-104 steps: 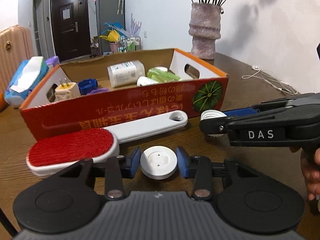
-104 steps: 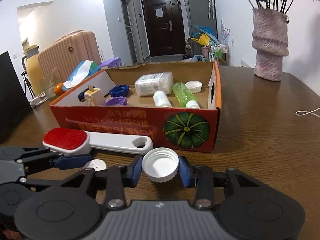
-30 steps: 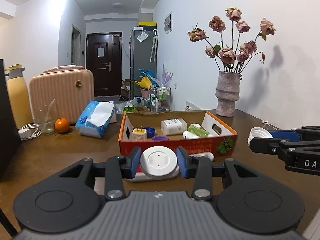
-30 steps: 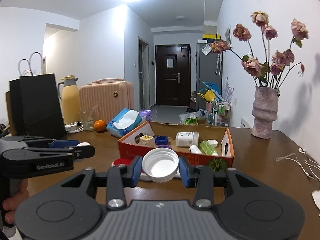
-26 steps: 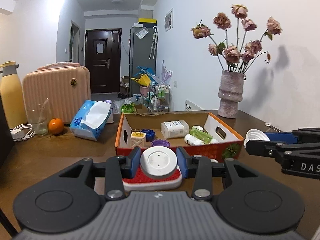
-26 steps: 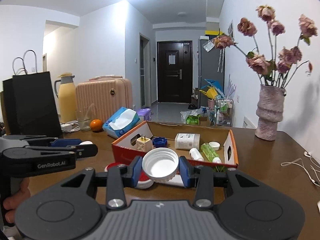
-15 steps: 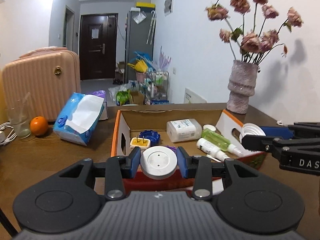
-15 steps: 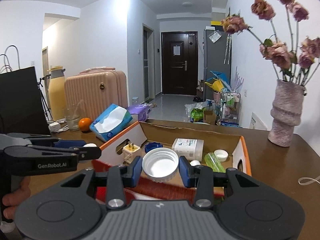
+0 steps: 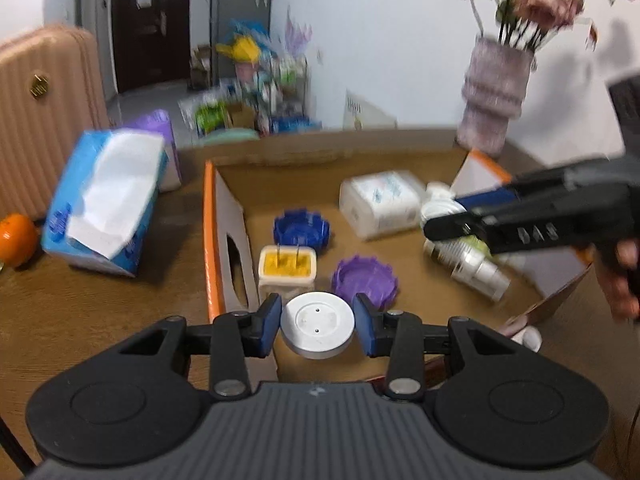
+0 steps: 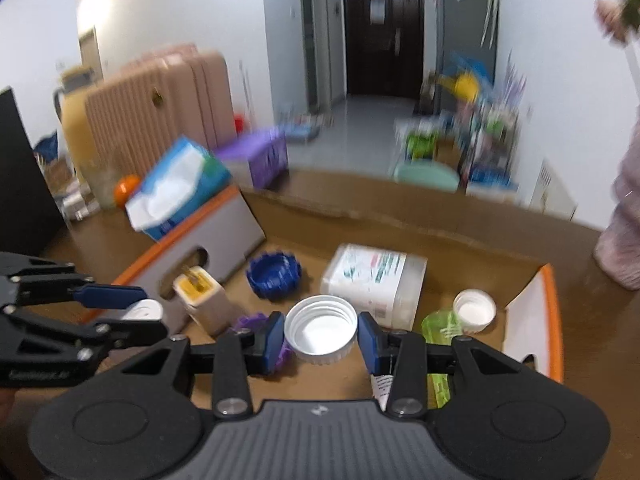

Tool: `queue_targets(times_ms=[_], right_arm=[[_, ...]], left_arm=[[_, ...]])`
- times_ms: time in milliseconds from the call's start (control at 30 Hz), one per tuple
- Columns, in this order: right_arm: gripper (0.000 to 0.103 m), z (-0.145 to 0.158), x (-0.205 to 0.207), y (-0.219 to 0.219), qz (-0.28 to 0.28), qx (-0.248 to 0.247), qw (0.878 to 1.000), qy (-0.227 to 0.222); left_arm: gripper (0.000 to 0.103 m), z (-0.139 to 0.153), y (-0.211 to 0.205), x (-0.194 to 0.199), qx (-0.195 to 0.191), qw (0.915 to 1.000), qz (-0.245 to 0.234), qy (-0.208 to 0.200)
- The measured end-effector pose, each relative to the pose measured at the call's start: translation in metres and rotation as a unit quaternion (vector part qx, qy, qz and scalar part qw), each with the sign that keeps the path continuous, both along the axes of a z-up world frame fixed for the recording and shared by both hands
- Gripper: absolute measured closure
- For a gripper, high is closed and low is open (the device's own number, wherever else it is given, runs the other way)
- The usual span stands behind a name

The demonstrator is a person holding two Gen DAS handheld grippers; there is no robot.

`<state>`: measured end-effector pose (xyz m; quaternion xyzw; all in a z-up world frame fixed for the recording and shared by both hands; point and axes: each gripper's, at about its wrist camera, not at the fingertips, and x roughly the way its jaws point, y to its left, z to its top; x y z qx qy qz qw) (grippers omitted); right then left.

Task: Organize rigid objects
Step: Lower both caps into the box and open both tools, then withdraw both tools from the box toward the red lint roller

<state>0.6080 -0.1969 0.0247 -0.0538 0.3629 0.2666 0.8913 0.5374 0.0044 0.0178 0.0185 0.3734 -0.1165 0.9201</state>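
My left gripper [image 9: 318, 324] is shut on a white round disc [image 9: 318, 330] with two small holes, held above the near left part of the cardboard box [image 9: 216, 240]. My right gripper [image 10: 321, 338] is shut on a white screw cap [image 10: 321, 334], open side up, over the box's middle. In the box lie a blue cap [image 9: 302, 232], a purple cap [image 9: 366, 278], a yellow plug adapter [image 9: 287, 268], a white bottle [image 9: 380, 204], a green bottle [image 10: 440, 328] and a small white cap [image 10: 474, 310]. Each gripper also shows in the other's view, the right one [image 9: 444, 222] and the left one [image 10: 140, 310].
A blue tissue pack [image 9: 102, 208] and an orange [image 9: 16, 234] lie on the brown table [image 9: 100, 312] left of the box. A grey vase [image 9: 494, 96] with dried flowers stands behind the box at the right. A pink suitcase [image 10: 160, 104] stands beyond the table.
Both grippers have moved forward and tilted down, from in front of the box to over its inside, each still carrying its piece. The red lint brush has dropped out of sight below.
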Motion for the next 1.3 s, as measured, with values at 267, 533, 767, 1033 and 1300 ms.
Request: queue_targets(times_ms=[267,533,767,1033,1300], right_arm=[[0.064,-0.042,0.049,0.034,0.038,-0.079,0.993,0.083],[0.063,-0.045,0.053,0.049,0.052,-0.114,0.988,0.089],[0.063,-0.020,0.036,0.043,0.046,-0.115,0.990,0.073],[0.056,0.041,-0.012,0.020,0.029,-0.099,0.994,0.026],[0.042,0.087,-0.101,-0.006,0.004,-0.056,0.994,-0.094]], left_arm=[[0.063,-0.011,-0.008,0.024,0.035,0.9980,-0.036,0.040],[0.060,-0.009,-0.011,0.032,0.043,0.9966,-0.037,0.060],[0.058,0.014,-0.006,0.016,0.031,0.9977,-0.016,0.058],[0.034,0.069,-0.006,-0.039,0.024,0.9997,0.002,-0.008],[0.007,0.098,-0.007,-0.108,0.031,0.9875,0.052,-0.146]])
